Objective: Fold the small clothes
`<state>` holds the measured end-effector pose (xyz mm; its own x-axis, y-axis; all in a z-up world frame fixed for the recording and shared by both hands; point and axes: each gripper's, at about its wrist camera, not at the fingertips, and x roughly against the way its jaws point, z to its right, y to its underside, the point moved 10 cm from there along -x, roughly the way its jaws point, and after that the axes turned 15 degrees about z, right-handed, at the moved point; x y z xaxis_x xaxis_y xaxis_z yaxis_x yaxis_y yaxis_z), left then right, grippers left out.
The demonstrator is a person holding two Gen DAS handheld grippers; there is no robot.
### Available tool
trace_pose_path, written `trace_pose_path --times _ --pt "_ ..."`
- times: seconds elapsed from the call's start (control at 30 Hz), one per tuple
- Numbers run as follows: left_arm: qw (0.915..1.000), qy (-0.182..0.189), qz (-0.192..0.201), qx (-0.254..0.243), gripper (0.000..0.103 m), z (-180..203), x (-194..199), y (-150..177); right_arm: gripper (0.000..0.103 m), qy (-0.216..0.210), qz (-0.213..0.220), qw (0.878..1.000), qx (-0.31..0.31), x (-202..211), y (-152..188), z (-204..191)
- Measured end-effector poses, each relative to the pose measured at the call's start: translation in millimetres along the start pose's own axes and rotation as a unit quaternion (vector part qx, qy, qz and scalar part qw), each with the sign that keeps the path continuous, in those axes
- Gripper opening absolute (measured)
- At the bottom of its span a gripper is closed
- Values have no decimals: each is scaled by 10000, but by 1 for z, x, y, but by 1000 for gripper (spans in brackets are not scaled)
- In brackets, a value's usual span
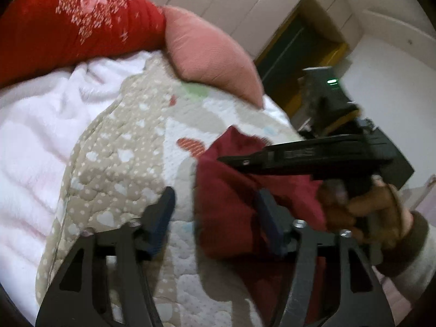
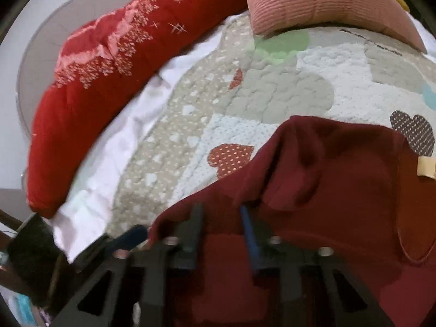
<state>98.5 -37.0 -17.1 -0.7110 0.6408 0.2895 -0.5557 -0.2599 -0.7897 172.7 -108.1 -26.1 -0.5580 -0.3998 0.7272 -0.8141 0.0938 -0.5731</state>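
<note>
Maroon knit garment (image 2: 327, 185) — right tool (image 2: 222, 218) seemingly pinching it — left tool (image 1: 215, 212) spread.

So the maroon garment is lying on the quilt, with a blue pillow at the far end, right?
Not quite: the pillow is pink, not blue, as the right wrist view shows. The maroon garment does lie on the quilt.

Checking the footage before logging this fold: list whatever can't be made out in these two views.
- Dark red garment: its type and full outline; the right wrist view's bottom and right edges cut it off, and the left wrist view is blurred.
- Right gripper: whether its pads press cloth; motion blur and folds hide the tips.
- Pale tag: cut by the right edge, nothing readable.
- Hand: blurred and partly hidden behind the gripper body.
</note>
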Motion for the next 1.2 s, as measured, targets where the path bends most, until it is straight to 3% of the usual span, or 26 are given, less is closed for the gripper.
trace_pose_path --times 0.03,0.23,0.5,0.63,0.77,0.87,0.9,1.03,1.07,1.13,1.2 --pt "9999 95 63 -19 69 4 3 -2 4 6 28 10000 -7 0 -3 1" --pt "9978 527 263 -314 69 29 13 -7 4 -326 607 9976 62 7 -30 -18" --pt "9993 308 -14 -230 70 18 1 2 4 -394 671 9969 80 -44 -37 -35" --pt "9993 254 -99 -241 70 16 -4 5 4 -495 1088 9927 -185 -39 -45 -23" --pt "9991 271 -170 -294 70 19 -6 8 13 -613 1087 9922 14 7 -45 -17" --pt "9985 272 -247 -401 74 23 -7 12 33 -423 848 9936 609 34 -27 -6" --pt "9984 279 -263 -408 77 23 -8 13 46 -436 731 9939 697 37 -20 -3" --pt "9984 271 -307 -389 77 21 -10 14 49 -54 417 9937 1043 28 5 20" --pt "9984 264 -317 -380 77 21 -10 14 47 -147 363 9954 869 23 9 23" --pt "9985 265 -330 -351 77 20 -9 15 17 -396 212 9965 707 16 18 22" --pt "9985 260 -340 -327 77 19 -12 14 6 -217 364 9926 1140 19 16 15"
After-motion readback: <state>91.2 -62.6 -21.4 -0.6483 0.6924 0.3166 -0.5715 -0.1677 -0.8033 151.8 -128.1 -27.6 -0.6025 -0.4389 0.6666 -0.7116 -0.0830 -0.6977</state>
